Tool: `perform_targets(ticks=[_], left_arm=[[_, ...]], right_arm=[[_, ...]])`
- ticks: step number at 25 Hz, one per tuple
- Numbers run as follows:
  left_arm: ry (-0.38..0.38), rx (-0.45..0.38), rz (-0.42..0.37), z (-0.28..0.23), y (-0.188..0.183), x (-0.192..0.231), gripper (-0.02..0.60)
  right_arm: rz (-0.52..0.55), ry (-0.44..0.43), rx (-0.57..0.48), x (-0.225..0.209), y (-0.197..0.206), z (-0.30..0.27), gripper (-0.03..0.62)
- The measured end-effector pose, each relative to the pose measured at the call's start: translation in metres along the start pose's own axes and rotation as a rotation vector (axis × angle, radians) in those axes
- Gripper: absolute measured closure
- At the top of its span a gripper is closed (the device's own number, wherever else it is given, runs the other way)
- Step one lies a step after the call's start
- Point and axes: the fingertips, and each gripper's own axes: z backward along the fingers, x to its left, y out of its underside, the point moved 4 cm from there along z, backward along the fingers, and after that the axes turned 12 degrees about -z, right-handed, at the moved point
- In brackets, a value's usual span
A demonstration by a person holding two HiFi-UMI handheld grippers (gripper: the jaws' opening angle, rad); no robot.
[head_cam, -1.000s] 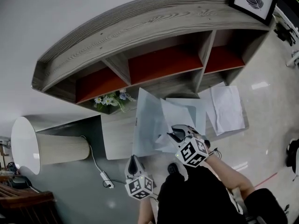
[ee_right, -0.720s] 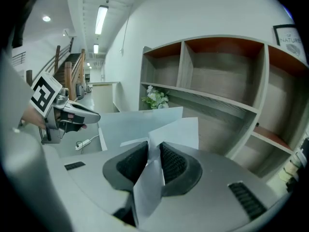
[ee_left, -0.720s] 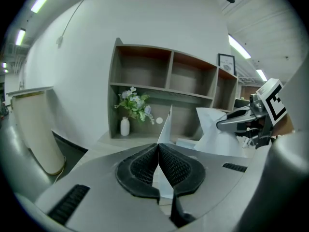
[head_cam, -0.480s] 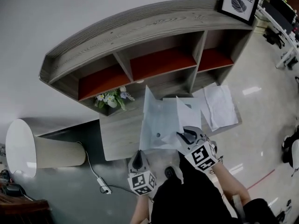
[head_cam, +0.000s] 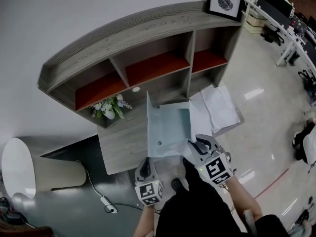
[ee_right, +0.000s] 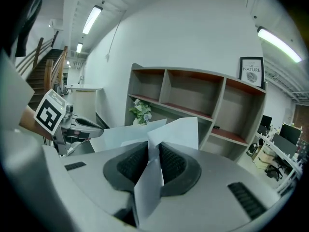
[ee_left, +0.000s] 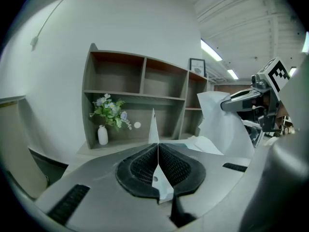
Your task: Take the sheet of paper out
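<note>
In the head view, a pale blue translucent plastic folder (head_cam: 165, 127) is seen opened above a grey wood-grain desk (head_cam: 116, 149), its near edge pinched between the fully closed jaws of the left gripper (head_cam: 144, 163). A white sheet of paper (head_cam: 199, 125) is clamped at its near end by the right gripper (head_cam: 196, 145), whose jaws have just been closing on it. The sheet is held up along the folder's right edge; whether its far end lies inside cannot be told.
</note>
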Motion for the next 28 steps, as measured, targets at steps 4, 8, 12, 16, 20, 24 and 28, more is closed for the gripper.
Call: perform_targets(ticks=[4,8,12,16,20,24,28], left_arm=[[0.032,-0.030,-0.017,0.007,-0.003,-0.005,0.568],[0.066,-0.054,-0.017,0.017,-0.008,-0.008,0.568],[0.093,-0.092,-0.017,0.029,-0.019,-0.011,0.568],[0.104,-0.124,-0.023,0.040,-0.033,-0.010,0.568],[0.120,-0.167,-0.017,0.051,-0.051,-0.010,0.569],[0.141,-0.209,-0.003,0.060,-0.070,-0.017,0.569],[0.173,-0.246,0.009,0.069,-0.088,-0.026,0.569]], right_arm=[[-0.031,0.039,-0.015,0.004,0.003,0.020,0.523],[-0.017,0.070,-0.024,0.012,0.002,0.040,0.528],[0.004,0.058,-0.054,0.023,-0.003,0.059,0.530],[0.021,0.048,-0.086,0.031,-0.010,0.075,0.531],[0.039,0.050,-0.142,0.032,-0.022,0.091,0.531],[0.055,0.062,-0.223,0.026,-0.035,0.106,0.531],[-0.006,0.052,-0.361,0.022,-0.051,0.121,0.533]])
